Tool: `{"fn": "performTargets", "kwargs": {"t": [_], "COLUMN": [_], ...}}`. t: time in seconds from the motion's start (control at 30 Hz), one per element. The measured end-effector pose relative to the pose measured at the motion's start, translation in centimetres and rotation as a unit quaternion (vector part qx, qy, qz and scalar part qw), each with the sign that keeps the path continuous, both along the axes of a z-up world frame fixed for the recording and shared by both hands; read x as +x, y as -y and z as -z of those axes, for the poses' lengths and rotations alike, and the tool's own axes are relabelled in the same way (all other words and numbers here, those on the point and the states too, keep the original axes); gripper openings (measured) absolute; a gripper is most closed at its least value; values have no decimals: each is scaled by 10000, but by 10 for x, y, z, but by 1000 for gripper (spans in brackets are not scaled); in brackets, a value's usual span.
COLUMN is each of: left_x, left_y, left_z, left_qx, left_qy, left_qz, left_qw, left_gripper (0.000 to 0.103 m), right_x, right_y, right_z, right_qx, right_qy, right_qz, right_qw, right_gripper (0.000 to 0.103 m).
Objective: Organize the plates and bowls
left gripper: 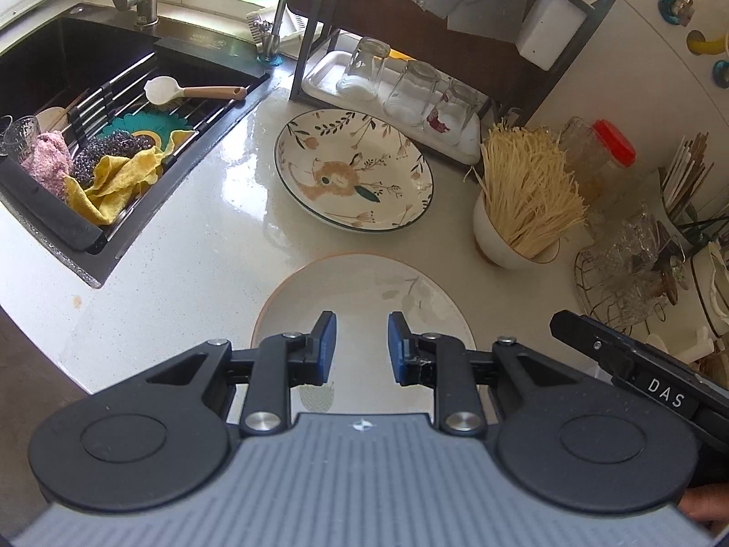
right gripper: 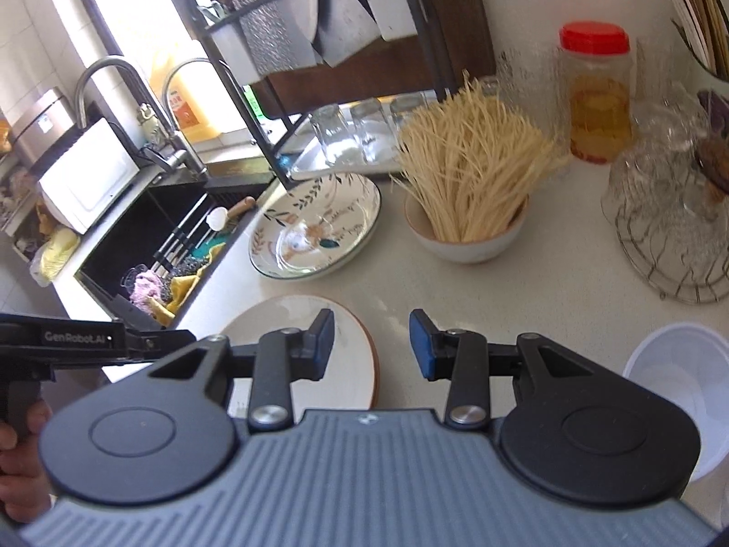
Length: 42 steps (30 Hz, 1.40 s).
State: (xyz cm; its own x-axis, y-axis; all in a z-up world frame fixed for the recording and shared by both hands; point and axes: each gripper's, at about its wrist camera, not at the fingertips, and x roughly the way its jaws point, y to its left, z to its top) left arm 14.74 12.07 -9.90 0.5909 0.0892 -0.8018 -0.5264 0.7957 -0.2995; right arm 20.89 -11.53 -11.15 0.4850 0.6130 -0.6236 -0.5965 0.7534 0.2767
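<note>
Hovering spread and empty, the left claw (left gripper: 361, 347) has the plain plate (left gripper: 364, 291) under it, the patterned plate (left gripper: 353, 168) at twelve o'clock.

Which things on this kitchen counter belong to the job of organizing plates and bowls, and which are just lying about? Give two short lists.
Belong to the job:
patterned plate
plain plate
white bowl

Just lying about:
bowl of dry noodles
red-lidded jar
upturned glasses
spoon
cloths in the sink
wire basket
</note>
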Motion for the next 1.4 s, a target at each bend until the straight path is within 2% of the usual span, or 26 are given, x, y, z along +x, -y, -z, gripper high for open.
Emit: {"fn": "performTargets", "kwargs": {"t": [0.13,0.23,0.3,0.33,0.37,0.43,0.77,1.4], "left_x": [1,5,8,10,13,18,50,112], "left_y": [-11,-24,-34,-40,-45,-57,-110,-175], "left_z": [-2,-1,0,2,3,5,22,62], "left_qx": [-17,-77,-157,-174,-189,-265,-434,-779], "left_qy": [-5,-8,9,12,33,86,38,-74], "left_qz": [-98,-127,-110,-84,-52,-4,292,888], "left_qw": [10000,9999,9998,9998,9998,9996,9986,9930], "left_gripper": [35,41,43,45,46,56,57,57], "right_x": [2,6,6,6,5,7,18,56], "right_y": [-6,-14,-18,-21,-24,-33,-55,-105], "right_z": [-5,-5,-4,-4,-2,2,22,39], "right_qx": [98,154,201,241,270,201,149,119], "right_qy": [103,-4,-30,-3,23,-14,-431,-759], "right_qz": [-90,-137,-168,-142,-127,-113,462,1328], "right_qw": [9999,9998,9997,9996,9996,9997,9979,9882], "right_gripper": [40,40,57,70,75,74,74,73]}}
